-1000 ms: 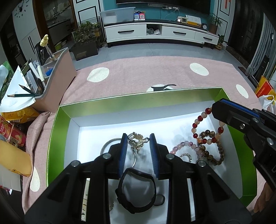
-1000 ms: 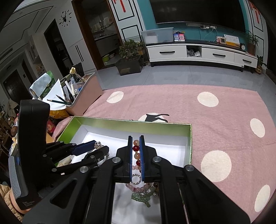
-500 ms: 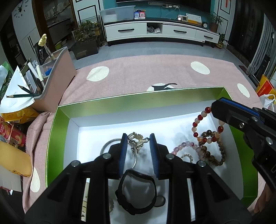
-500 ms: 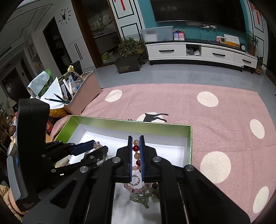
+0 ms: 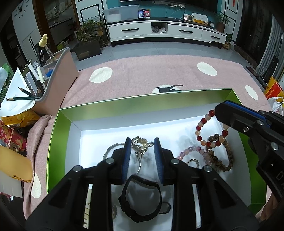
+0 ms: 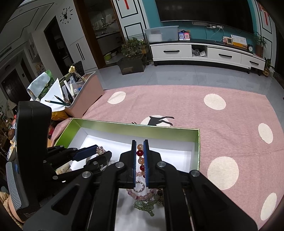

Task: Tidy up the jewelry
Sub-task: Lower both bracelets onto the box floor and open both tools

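Still unmoved, right gripper (image 6: 140,158) clamps the red-and-peach bead bracelet (image 5: 204,128); left gripper (image 5: 142,151) fingers pinch a charm chain (image 5: 141,144).

Grey tiled floor (image 6: 177,74), white TV cabinet (image 6: 204,53) against teal wall (image 6: 150,16).

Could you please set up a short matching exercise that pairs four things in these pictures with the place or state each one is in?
Things:
1. red and peach bead bracelet
2. gold charm piece
3. black watch band
4. pencil

Places or states:
A. lying on white paper outside the box
B. clamped between the right gripper's pads
C. on the box floor, under the left gripper's body
D. between the left gripper's fingertips

Pairs: 1-B, 2-D, 3-C, 4-A
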The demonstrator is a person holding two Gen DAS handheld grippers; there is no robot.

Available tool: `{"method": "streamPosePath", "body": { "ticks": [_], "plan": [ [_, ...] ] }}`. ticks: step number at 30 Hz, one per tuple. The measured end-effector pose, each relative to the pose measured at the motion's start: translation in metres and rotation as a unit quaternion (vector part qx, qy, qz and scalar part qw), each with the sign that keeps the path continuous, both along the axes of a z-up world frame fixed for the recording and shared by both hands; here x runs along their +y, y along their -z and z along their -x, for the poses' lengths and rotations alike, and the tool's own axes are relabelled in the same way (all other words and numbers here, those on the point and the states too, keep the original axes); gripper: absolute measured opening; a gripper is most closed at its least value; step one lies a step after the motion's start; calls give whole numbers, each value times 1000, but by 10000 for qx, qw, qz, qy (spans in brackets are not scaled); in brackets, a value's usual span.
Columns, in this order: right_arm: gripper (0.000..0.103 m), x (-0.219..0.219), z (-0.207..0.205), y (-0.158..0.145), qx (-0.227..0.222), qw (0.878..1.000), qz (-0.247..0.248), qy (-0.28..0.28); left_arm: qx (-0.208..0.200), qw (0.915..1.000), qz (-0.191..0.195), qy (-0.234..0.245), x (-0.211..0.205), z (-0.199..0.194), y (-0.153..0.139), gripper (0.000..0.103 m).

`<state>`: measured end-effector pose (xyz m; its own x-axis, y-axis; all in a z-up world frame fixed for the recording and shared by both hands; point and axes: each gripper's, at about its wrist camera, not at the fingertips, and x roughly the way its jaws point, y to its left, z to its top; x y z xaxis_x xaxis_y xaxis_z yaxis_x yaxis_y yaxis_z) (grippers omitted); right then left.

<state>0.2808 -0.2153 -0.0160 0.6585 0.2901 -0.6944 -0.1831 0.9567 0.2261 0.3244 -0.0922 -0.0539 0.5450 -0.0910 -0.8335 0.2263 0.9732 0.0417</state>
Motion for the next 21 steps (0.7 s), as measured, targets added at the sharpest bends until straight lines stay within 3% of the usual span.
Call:
{"method": "streamPosePath", "body": {
  "ticks": [16,19,21],
  "plan": [
    [7,-2,-1,1,70,9999,103,63,74,10000,-41,-35,-1,-3,2,26],
    [9,-3,-1,0,76,9999,117,61,60,10000,-34,-43,-1,-3,1,28],
    [9,-4,1,-1,66,9999,131,68,61,10000,-22,-60,0,-3,0,35]
  ]
}}
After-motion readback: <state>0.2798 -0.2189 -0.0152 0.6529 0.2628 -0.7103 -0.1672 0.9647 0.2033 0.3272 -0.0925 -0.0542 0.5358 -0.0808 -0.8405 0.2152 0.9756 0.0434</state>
